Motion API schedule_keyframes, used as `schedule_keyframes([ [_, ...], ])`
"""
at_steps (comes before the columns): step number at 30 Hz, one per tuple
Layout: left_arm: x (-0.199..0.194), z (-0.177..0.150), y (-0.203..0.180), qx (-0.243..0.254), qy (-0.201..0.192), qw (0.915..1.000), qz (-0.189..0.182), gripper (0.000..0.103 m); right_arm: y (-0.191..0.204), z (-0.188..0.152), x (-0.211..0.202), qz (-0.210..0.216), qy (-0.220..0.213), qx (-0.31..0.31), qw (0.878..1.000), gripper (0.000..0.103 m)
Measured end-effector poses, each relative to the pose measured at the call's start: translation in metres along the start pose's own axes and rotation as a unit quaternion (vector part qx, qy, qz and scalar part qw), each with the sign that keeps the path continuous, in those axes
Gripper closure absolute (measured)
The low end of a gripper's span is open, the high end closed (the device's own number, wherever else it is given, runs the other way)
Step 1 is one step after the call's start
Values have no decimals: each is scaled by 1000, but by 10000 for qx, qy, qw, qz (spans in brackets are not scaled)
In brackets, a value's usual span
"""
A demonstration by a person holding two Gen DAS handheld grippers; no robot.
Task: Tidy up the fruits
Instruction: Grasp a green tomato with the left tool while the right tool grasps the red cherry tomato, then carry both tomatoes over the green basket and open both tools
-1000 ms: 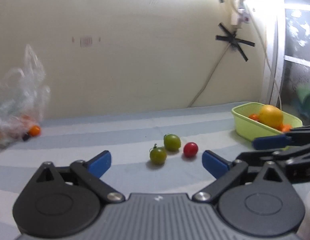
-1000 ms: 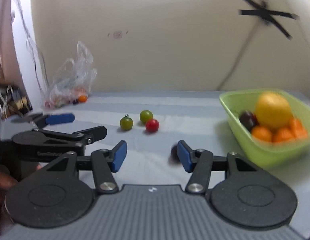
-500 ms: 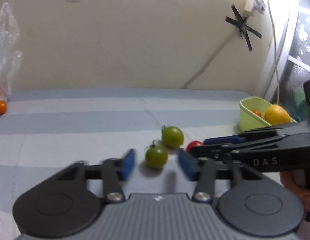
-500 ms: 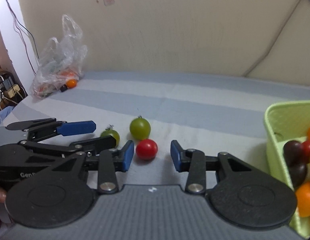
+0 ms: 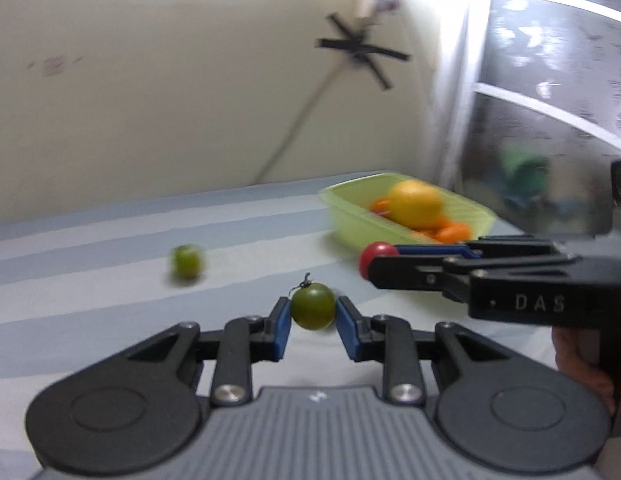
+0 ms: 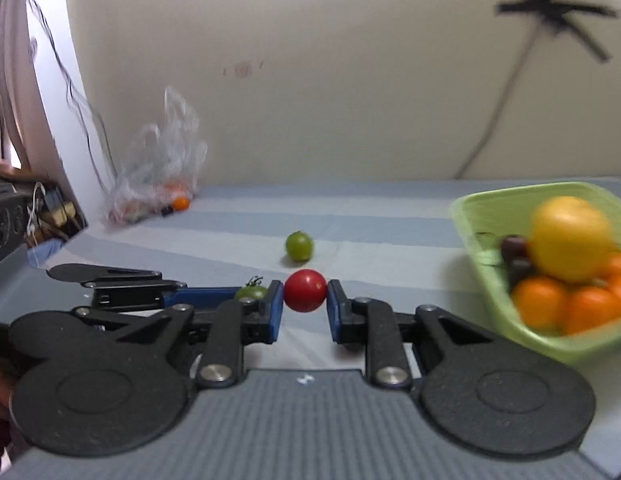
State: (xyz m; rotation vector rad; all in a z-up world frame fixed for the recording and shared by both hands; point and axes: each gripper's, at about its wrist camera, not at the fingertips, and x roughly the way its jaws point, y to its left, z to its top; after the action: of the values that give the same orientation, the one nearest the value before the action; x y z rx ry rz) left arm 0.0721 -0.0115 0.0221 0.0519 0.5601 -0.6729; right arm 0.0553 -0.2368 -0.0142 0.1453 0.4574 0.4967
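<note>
Left gripper (image 5: pixel 313 314) clamps a stemmed green tomato (image 5: pixel 313 306); right gripper (image 6: pixel 305 298) pinches the red tomato (image 6: pixel 305 290), both lifted clear of the striped sheet (image 6: pixel 370 216). Another green tomato (image 6: pixel 299 245) lies loose beyond. The green basket (image 6: pixel 506 316) of oranges sits right; a plastic bag (image 6: pixel 158 168) slumps against the wall.

Two low, close tool-mounted views, shared green tray (image 5: pixel 352 220) ahead.

The left gripper (image 5: pixel 313 312) has its jaws clamped on a green tomato (image 5: pixel 313 306). The right gripper (image 6: pixel 305 295), just beside it, has its jaws pinched on a red tomato (image 6: pixel 305 290). Both point forward, level.
</note>
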Motion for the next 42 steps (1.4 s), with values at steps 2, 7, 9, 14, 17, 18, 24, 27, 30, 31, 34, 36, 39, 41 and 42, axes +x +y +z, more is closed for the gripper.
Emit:
schedule_keyframes([
  [2,6,9,-22,157,-104,9997,-143,77,-10,-7,-27,-249,-318,-35,9992,77],
  [7,40,46,-65,352,-47,9973,-644,77,-41,-6,-60,-858,-802,-97,9930,77],
  [9,54,61,-78,549,-50,9965,-625,77,-57,-1,-67,-959,-880,32,9915,77],
  [14,91,81,-100,747,139,9956,-542,77,-94,6,-70,-1139,-756,334,9900,77],
  [17,95,78,-100,663,163,9963,-531,74,-116,6,-71,-1273,-662,463,9886,77],
  [18,97,77,-97,603,198,9966,-520,75,-119,6,-68,-1299,-621,519,9882,77],
  [24,104,70,-83,313,392,9976,-480,75,-127,6,-58,-1333,-461,475,9889,77],
  [27,109,70,-84,276,453,9979,-376,68,-127,6,-50,-1302,-413,403,9898,76],
  [30,114,70,-85,261,493,9982,-202,54,-126,6,-42,-1382,-335,295,9894,76],
  [31,114,70,-86,252,452,9985,-152,52,-127,8,-40,-1413,-331,302,9890,76],
  [34,106,72,-83,77,345,9992,-189,52,-129,9,-43,-1457,-399,413,9877,70],
  [36,95,73,-80,-28,206,9995,-217,52,-130,10,-47,-1506,-473,423,9866,63],
  [39,69,73,-72,-150,-72,9996,-224,50,-128,12,-57,-1596,-565,431,9846,63],
  [41,50,72,-64,-230,-217,9993,-201,47,-124,14,-67,-1600,-676,439,9838,63],
  [42,40,71,-59,-277,-283,9991,-172,47,-122,15,-70,-1585,-728,434,9837,63],
])
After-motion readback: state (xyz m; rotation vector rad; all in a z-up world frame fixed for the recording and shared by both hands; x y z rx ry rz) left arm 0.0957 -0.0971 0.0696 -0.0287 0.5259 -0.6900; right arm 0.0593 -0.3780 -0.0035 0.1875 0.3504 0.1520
